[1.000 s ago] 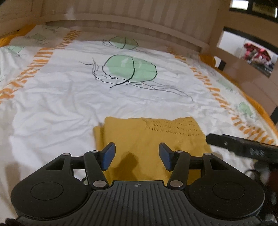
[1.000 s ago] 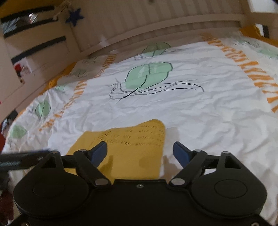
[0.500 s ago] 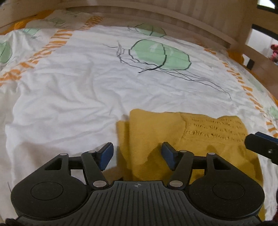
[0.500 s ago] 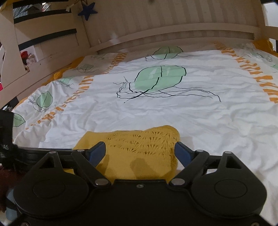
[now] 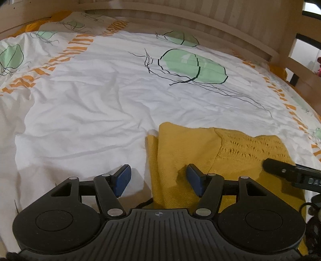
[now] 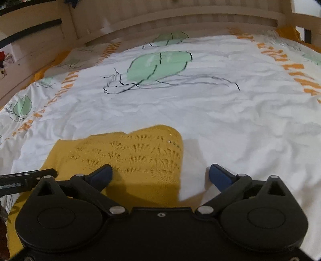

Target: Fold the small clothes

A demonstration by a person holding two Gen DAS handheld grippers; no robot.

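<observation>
A small mustard-yellow knitted garment (image 5: 200, 152) lies folded flat on the white bed cover, with a lacy openwork band along one end; it also shows in the right wrist view (image 6: 128, 158). My left gripper (image 5: 158, 180) is open and empty, straddling the garment's left edge. My right gripper (image 6: 160, 176) is open and empty, straddling the garment's right edge. Each gripper's tip shows in the other's view: the right one (image 5: 284, 172) and the left one (image 6: 26, 180).
The bed cover (image 5: 96, 104) is white with green leaf prints and orange stripes, lightly creased. A wooden slatted bed rail (image 5: 200, 18) runs along the far side and around the right end (image 5: 301, 66).
Both grippers have shifted apart: the left moved left to the garment's left edge, the right moved right to its right edge. Both stayed open. The garment has not moved.
</observation>
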